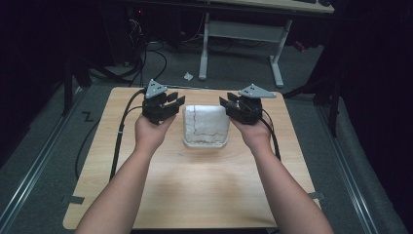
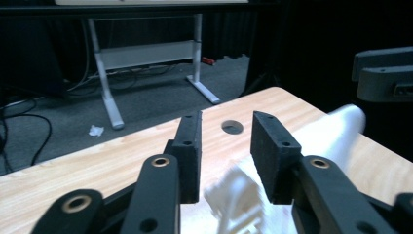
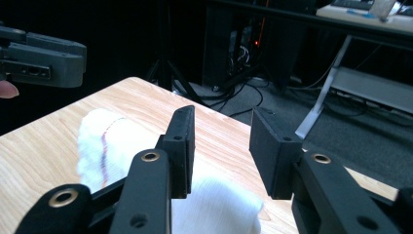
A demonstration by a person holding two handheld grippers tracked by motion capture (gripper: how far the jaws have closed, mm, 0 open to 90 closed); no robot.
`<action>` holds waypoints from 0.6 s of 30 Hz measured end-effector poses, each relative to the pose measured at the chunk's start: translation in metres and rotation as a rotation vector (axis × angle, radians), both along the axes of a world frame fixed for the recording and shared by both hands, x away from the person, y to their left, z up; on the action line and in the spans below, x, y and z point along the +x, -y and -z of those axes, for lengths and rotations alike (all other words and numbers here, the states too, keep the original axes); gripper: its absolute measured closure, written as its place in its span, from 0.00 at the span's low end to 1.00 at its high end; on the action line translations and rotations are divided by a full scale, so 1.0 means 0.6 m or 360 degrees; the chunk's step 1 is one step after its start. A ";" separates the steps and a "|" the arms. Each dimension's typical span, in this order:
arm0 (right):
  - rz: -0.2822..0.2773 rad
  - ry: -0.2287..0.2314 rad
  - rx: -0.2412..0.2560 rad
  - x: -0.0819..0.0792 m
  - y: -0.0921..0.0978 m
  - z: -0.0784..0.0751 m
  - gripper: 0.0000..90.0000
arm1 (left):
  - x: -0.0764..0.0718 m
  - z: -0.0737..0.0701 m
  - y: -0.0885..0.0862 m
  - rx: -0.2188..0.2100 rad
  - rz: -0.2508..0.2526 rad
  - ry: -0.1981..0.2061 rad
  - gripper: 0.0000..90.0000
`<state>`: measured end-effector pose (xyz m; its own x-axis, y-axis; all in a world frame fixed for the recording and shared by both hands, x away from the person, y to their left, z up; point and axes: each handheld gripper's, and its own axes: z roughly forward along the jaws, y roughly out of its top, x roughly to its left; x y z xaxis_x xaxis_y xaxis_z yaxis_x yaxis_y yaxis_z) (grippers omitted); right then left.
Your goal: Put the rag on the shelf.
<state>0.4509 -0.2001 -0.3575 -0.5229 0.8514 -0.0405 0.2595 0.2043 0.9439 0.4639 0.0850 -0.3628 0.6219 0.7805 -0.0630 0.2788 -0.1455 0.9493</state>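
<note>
I hold my left gripper (image 1: 171,101) and my right gripper (image 1: 230,103) up near the far edge of the table (image 1: 195,190). The fingers (image 2: 189,146) on both are spread apart and hold nothing. A folded white cloth (image 1: 205,126) lies on the table between them, touching neither.

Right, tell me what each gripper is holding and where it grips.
Nothing is held. The left gripper and right gripper are both open, one on each side of the folded white towel.
</note>
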 end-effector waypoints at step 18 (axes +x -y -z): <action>-0.0088 -0.0064 -0.0151 -0.085 0.000 0.078 0.58 | -0.078 0.079 -0.019 0.0026 0.0129 -0.0092 0.56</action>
